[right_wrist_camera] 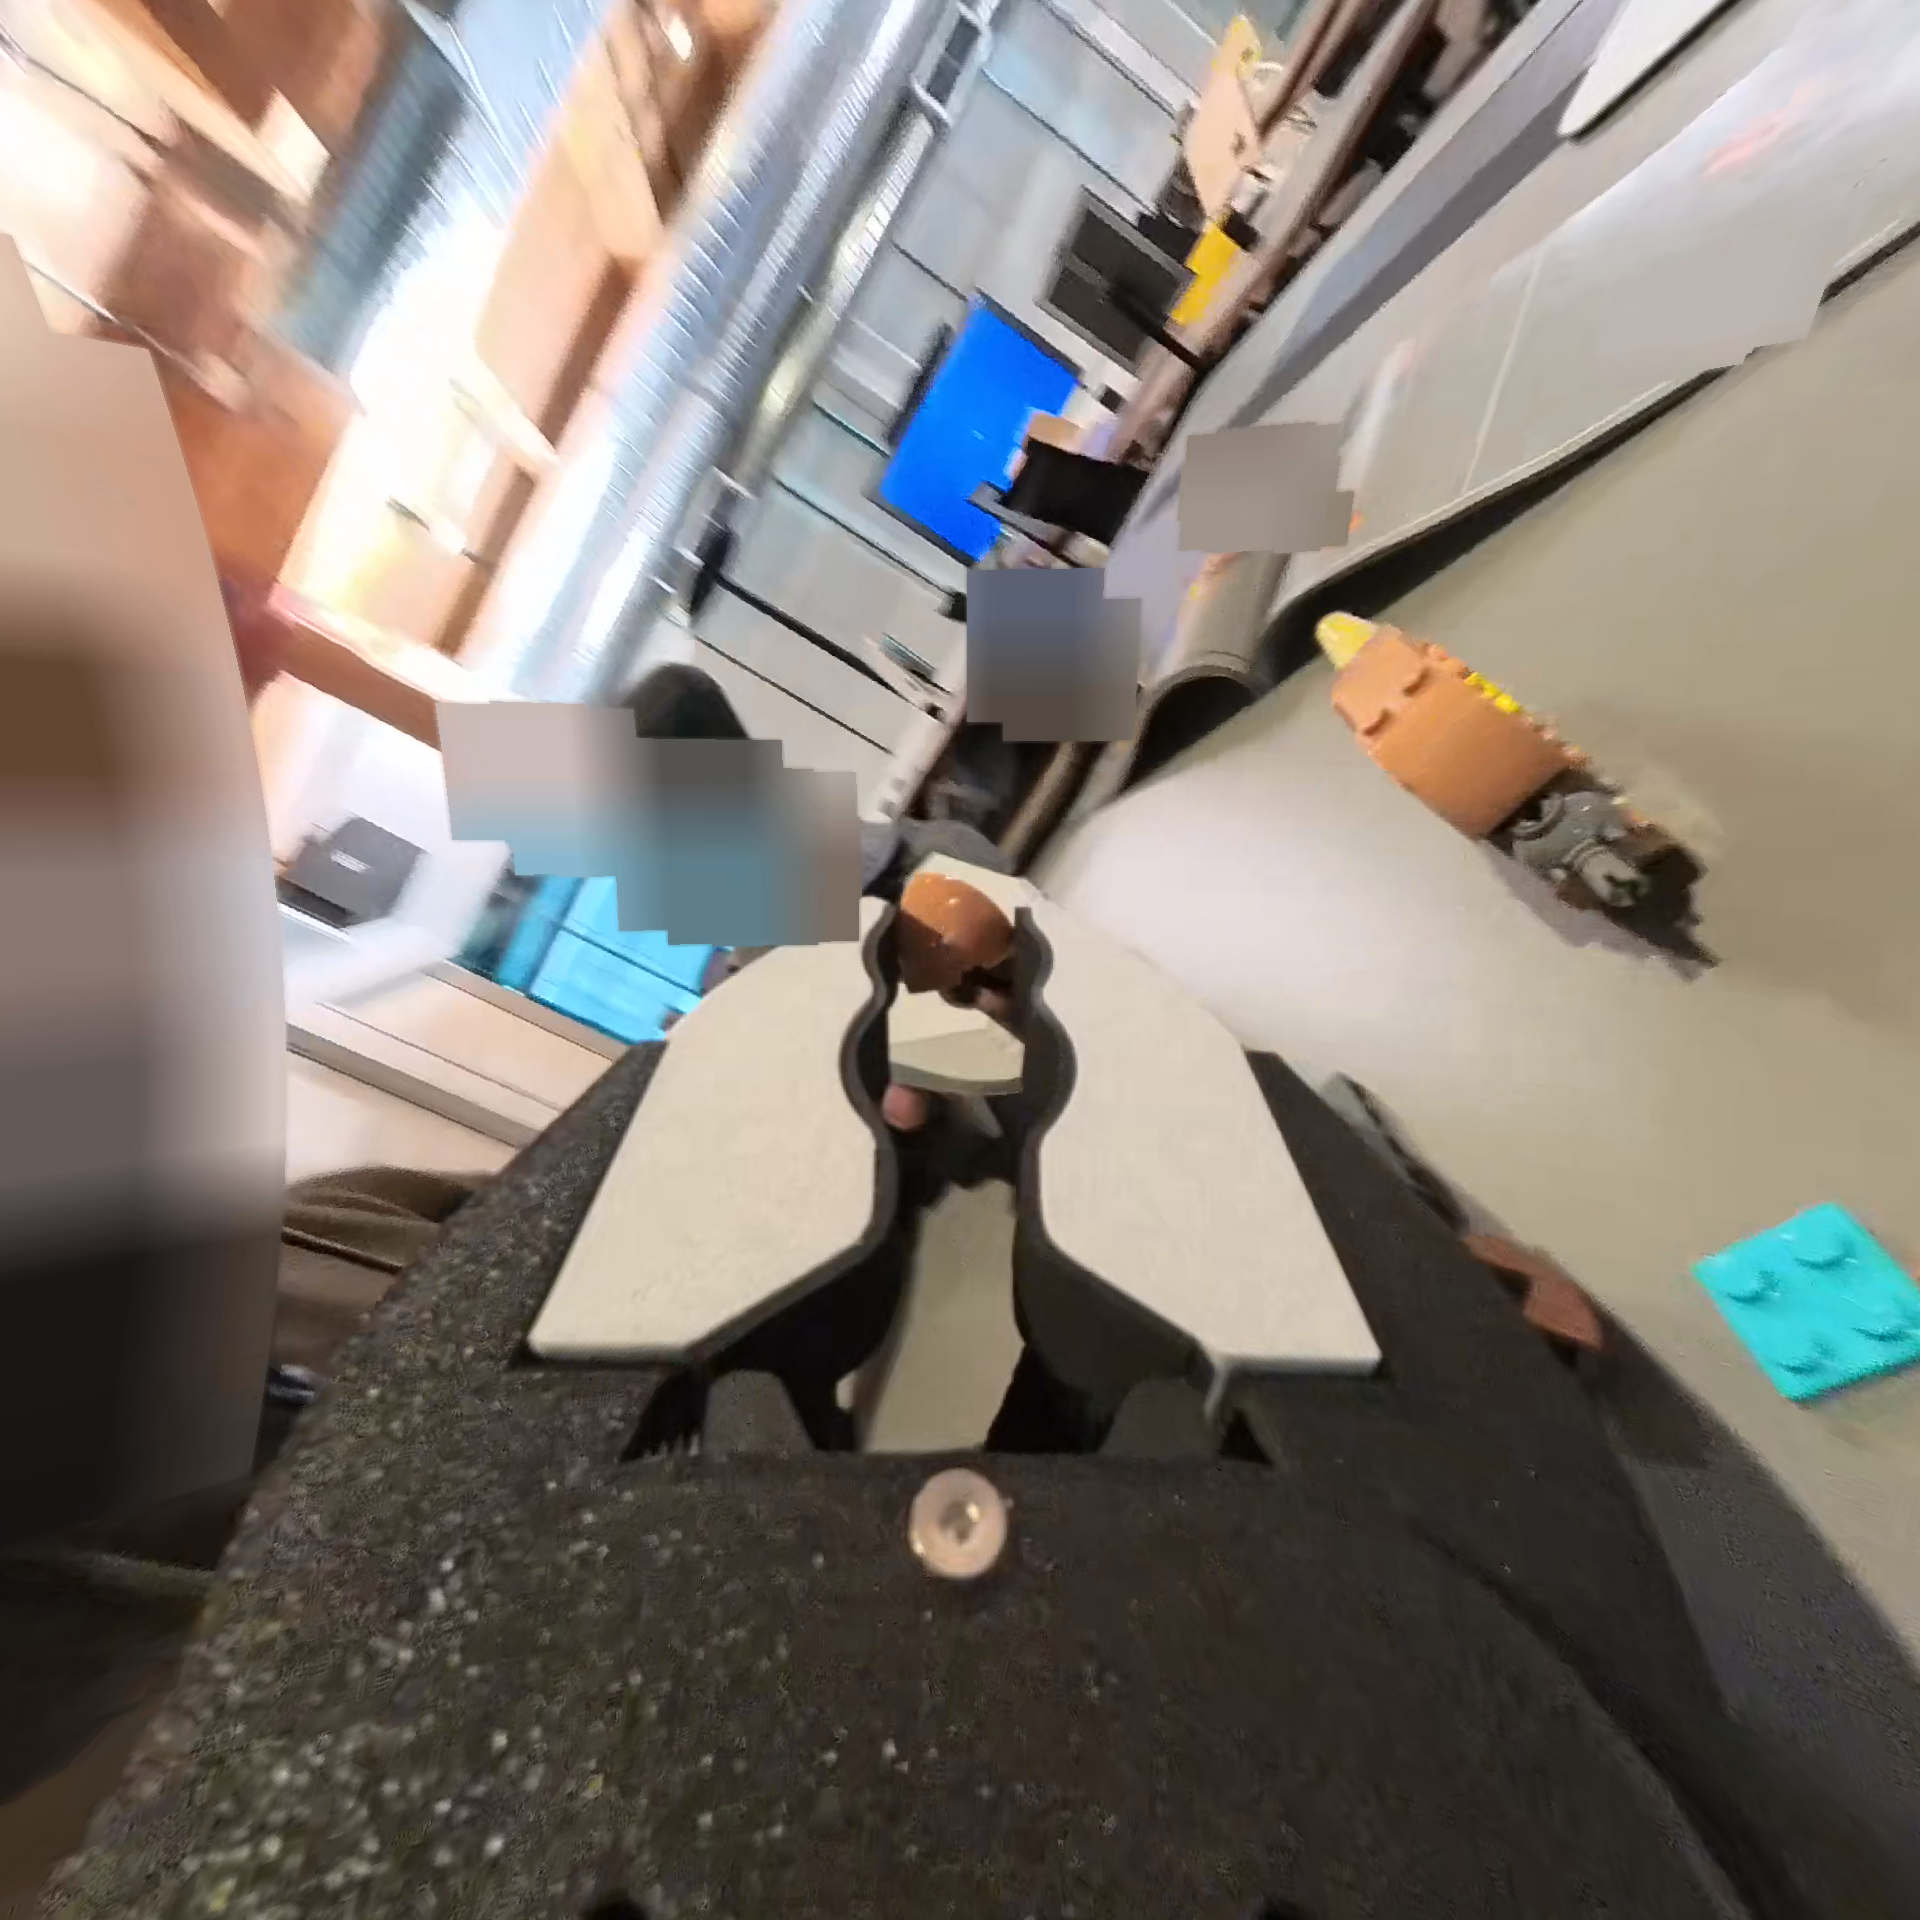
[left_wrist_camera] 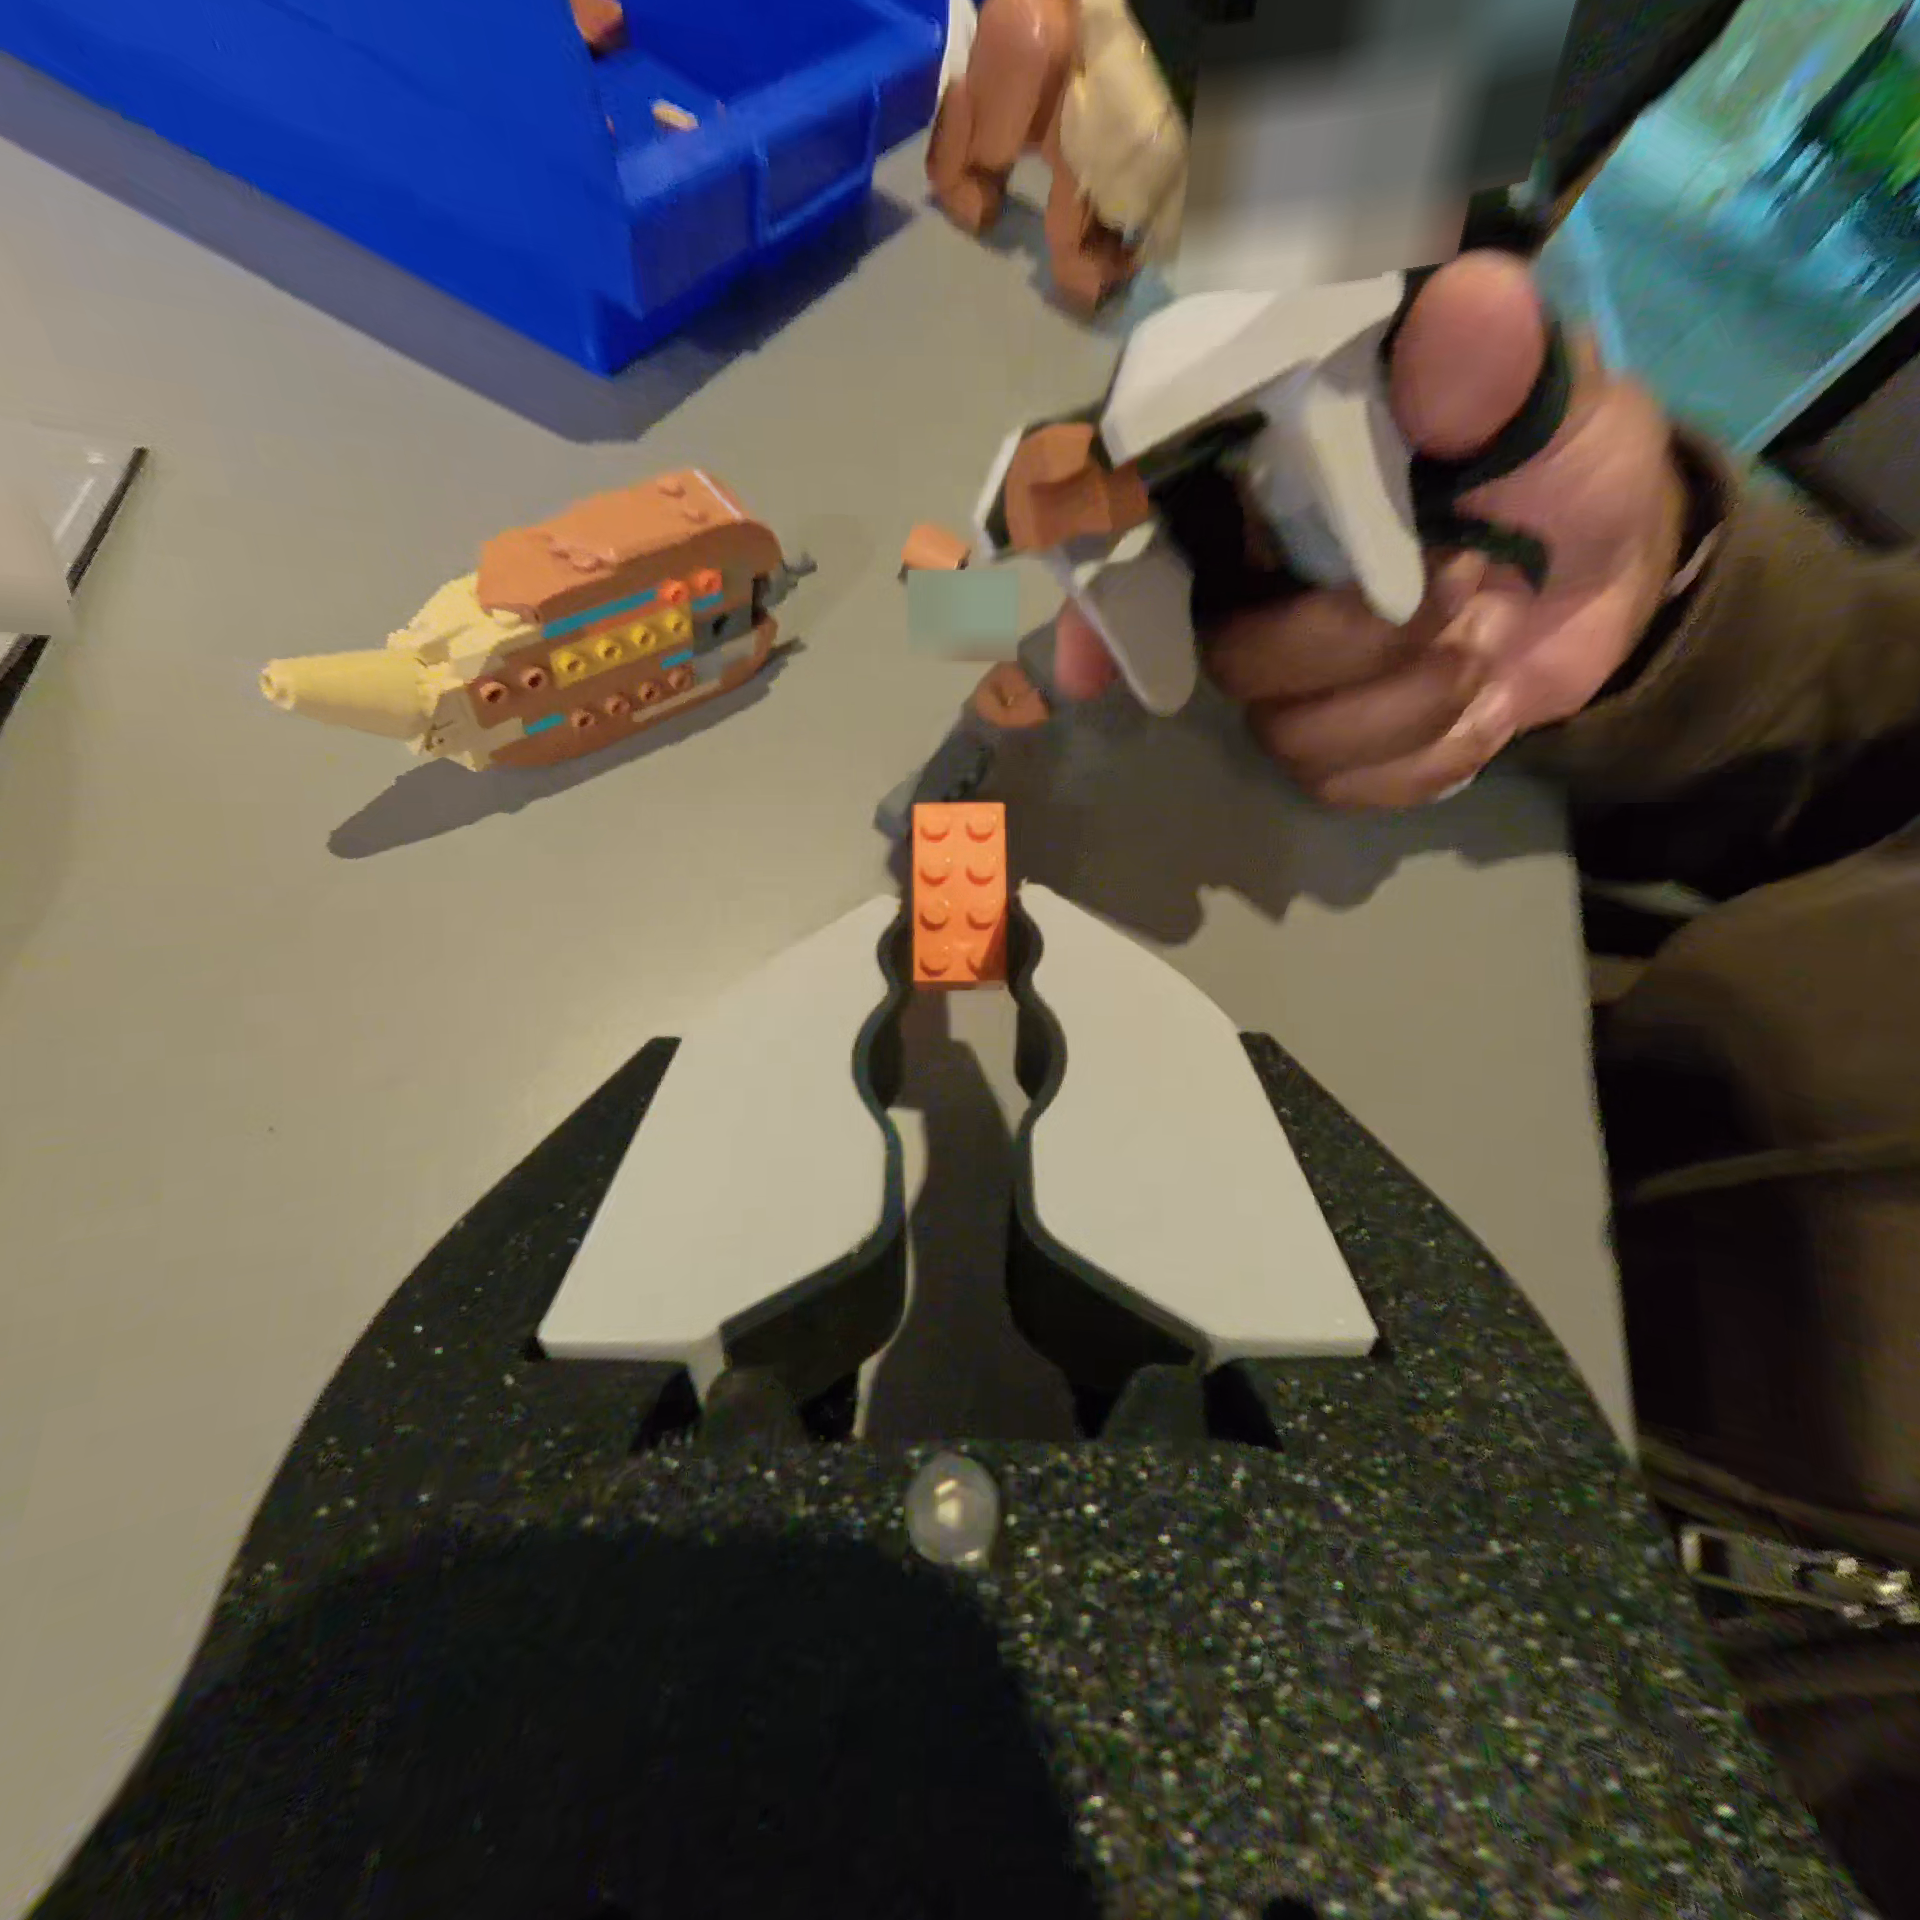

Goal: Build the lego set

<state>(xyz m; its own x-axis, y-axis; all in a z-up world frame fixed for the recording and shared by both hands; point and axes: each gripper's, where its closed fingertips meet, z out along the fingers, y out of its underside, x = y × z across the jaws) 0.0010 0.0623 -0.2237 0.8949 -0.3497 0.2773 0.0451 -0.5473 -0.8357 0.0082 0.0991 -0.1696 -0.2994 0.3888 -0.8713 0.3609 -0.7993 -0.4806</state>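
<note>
Trouble could come from small grips: left hand-held gripper (left_wrist_camera: pixel 958 935) pinches only the orange brick's (left_wrist_camera: pixel 958 894) end, right hand-held gripper (right_wrist_camera: pixel 951 951) pinches a round brown piece (right_wrist_camera: pixel 954 933); either could slip and fall.

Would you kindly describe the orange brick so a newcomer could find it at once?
Start at the grey table, in front of the blue bin. Nearest the camera, the left tongs pinch the orange brick. It is a plain two-by-four studded block, brighter than the brown pieces around it.

Left gripper (left_wrist_camera: pixel 958 925) jaws clamp orange brick (left_wrist_camera: pixel 958 894); right gripper (left_wrist_camera: pixel 1049 540) grips brown piece (left_wrist_camera: pixel 1070 494) above table (left_wrist_camera: pixel 312 987).
</note>
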